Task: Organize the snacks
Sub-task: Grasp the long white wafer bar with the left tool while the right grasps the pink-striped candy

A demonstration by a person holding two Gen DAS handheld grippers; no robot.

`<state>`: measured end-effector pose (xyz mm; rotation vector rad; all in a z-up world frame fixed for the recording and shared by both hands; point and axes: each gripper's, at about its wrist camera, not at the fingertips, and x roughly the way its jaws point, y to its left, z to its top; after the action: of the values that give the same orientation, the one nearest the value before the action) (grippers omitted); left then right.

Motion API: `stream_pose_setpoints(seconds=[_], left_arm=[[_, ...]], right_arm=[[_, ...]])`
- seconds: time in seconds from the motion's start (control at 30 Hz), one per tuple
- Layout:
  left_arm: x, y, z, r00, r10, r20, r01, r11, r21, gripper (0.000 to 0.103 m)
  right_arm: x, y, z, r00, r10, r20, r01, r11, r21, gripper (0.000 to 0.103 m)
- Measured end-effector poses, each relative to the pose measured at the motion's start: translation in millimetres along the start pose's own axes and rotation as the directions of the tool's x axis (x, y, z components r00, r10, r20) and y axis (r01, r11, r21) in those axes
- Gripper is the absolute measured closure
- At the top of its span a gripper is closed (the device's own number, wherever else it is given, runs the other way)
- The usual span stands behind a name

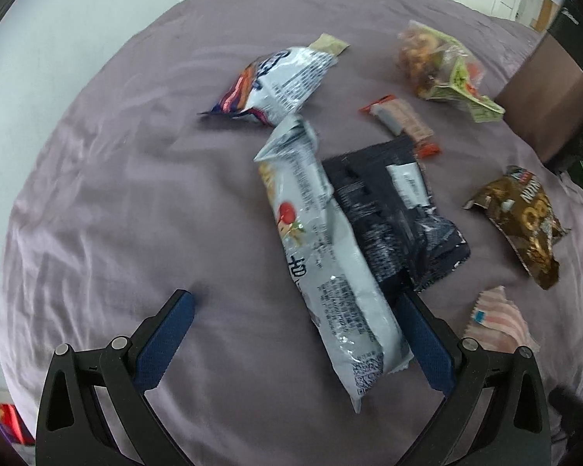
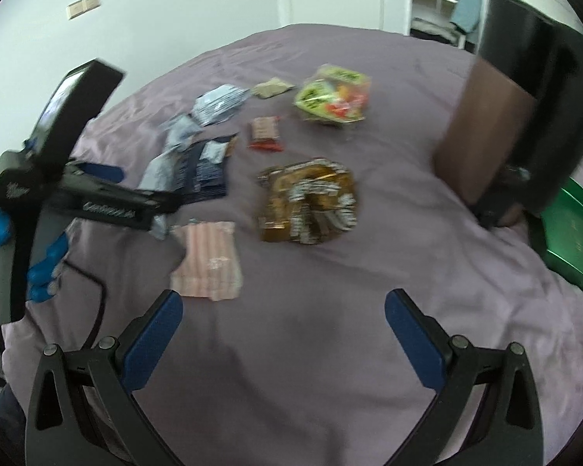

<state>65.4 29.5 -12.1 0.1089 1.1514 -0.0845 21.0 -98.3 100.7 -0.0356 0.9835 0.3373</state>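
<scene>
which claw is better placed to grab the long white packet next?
Left. The left claw is open with the long white packet lying between its fingers, against the right-hand one. The right claw is open over bare purple sheet, with that packet far off to its left.

Eight snack packets lie ahead of the grippers on the purple sheet [image 1: 116,194] — two silver-grey, one each of dark navy, brown, green, pink-striped, orange-ended and beige.
</scene>
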Motion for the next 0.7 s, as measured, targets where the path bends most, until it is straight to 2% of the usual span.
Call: stream_pose_setpoints(seconds=[0.37,0.5,0.7], left_arm=[[11,46,13,0.997,0.074,-0.012,-0.075,0.997,-0.034,0.001],[17,55,22,0.995,0.101,-0.010,-0.101,0.995,0.004,0.001],[30,42,48,0.991,0.135,-0.006,-0.134,0.987,0.085,0.001]], right_arm=[[25,26,10,0.989,0.143,-0.047,-0.144,0.989,-0.023,0.000],[32,32,10,0.982,0.180,-0.063,-0.181,0.983,-0.021,0.000],[45,37,17,0.977,0.196,-0.079,-0.198,0.980,-0.014,0.000]])
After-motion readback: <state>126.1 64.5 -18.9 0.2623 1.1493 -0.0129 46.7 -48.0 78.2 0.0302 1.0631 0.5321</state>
